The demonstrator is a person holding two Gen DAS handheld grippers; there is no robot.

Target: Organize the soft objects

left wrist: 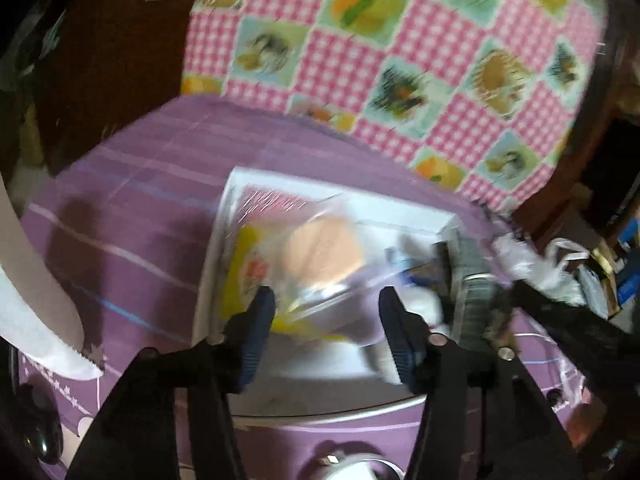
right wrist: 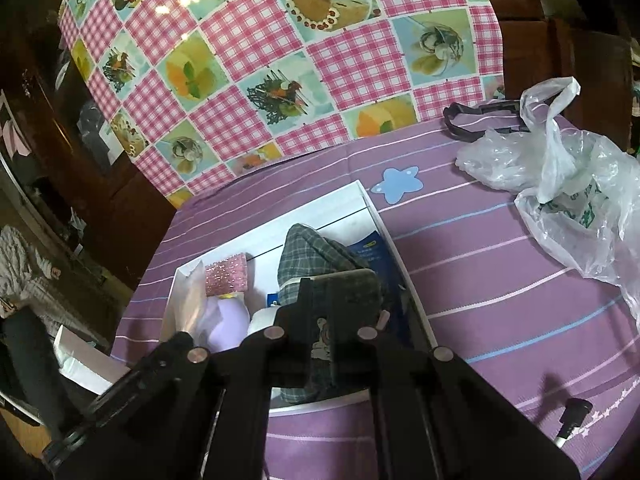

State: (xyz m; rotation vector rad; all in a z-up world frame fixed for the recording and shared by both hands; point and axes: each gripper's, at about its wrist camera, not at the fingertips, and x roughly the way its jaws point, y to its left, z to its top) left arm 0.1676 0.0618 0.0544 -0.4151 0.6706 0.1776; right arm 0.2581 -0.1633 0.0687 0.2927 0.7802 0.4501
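The grey plaid cloth (right wrist: 316, 256) lies in the right-hand part of the white tray (right wrist: 362, 194), its long axis running from the near rim away toward the far wall, and the right gripper (right wrist: 320, 344) has its jaws pinched together on the cloth's near end. Just left of it in the tray sit a lilac soft piece (right wrist: 230, 322), a pink sequinned pouch (right wrist: 226, 276) and a blue packet (right wrist: 370, 252) on the far right. In the blurred left wrist view, a round peach pad in clear wrapping (left wrist: 322, 254) lies over a yellow card, directly ahead of the left gripper (left wrist: 326, 312), whose blue-tipped jaws stand apart on either side of the wrapping without pressing it. So the left hand is nearer the pad, the right already has the cloth. The tray rests on a purple striped table cover (right wrist: 500, 280), with a crumpled plastic bag (right wrist: 568, 184) well off to the right.
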